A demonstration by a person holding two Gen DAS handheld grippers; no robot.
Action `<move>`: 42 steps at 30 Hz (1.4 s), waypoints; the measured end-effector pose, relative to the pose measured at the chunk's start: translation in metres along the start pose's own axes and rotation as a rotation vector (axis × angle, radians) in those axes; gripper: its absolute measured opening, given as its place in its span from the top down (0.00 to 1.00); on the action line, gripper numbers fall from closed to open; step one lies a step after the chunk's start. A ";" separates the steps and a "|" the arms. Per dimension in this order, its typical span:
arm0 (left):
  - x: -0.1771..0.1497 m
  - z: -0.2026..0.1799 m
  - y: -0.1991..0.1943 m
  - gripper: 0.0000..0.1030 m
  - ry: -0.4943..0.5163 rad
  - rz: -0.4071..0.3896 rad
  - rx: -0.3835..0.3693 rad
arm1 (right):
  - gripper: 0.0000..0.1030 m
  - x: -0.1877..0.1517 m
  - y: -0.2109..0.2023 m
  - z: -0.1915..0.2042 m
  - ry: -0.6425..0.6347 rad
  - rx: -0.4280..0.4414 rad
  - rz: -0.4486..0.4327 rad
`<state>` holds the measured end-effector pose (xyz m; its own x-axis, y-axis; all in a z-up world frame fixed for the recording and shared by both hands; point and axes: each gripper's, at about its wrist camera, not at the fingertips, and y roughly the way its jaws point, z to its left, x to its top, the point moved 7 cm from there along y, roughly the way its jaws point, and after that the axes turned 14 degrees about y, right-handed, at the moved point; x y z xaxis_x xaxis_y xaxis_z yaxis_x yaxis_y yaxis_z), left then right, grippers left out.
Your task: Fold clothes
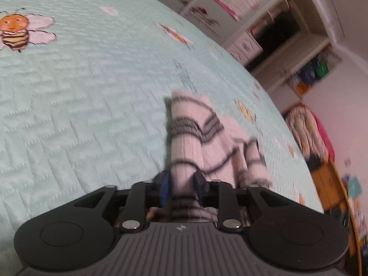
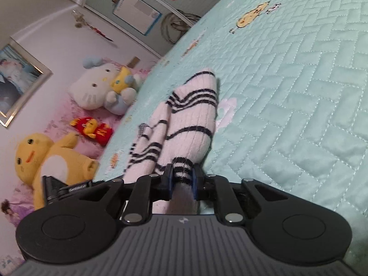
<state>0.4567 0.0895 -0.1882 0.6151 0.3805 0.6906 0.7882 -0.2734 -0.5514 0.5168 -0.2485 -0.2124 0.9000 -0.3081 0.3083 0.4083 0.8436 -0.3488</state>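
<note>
A white ribbed sock with black stripes is lifted off the mint quilted bed cover. It runs straight out from my left gripper and fills the gap between the jaws; motion blur hides whether the pads press on it. A second striped piece hangs to its right. In the right wrist view the same striped sock stretches forward over the bed cover. My right gripper is shut on its striped cuff, both pads squeezing the knit. Another striped fold droops to the left.
Bee and flower prints dot the cover. Beyond the bed's right edge stand white shelves and a heap of clothes. In the right wrist view, plush toys and a yellow plush lie on pink bedding.
</note>
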 end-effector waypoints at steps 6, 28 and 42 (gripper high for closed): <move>0.023 -0.003 0.029 0.91 0.056 0.038 0.024 | 0.84 0.003 -0.002 -0.005 0.049 0.079 0.007; 0.074 -0.004 0.078 0.84 0.203 0.062 0.169 | 0.82 0.000 0.002 -0.001 0.034 0.113 0.033; -0.003 -0.032 -0.013 0.37 0.104 0.105 0.095 | 0.82 0.000 0.003 -0.001 0.036 0.114 0.032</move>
<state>0.4458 0.0638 -0.1682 0.6964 0.2599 0.6689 0.7172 -0.2204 -0.6611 0.5178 -0.2463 -0.2143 0.9179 -0.2941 0.2665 0.3612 0.8972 -0.2541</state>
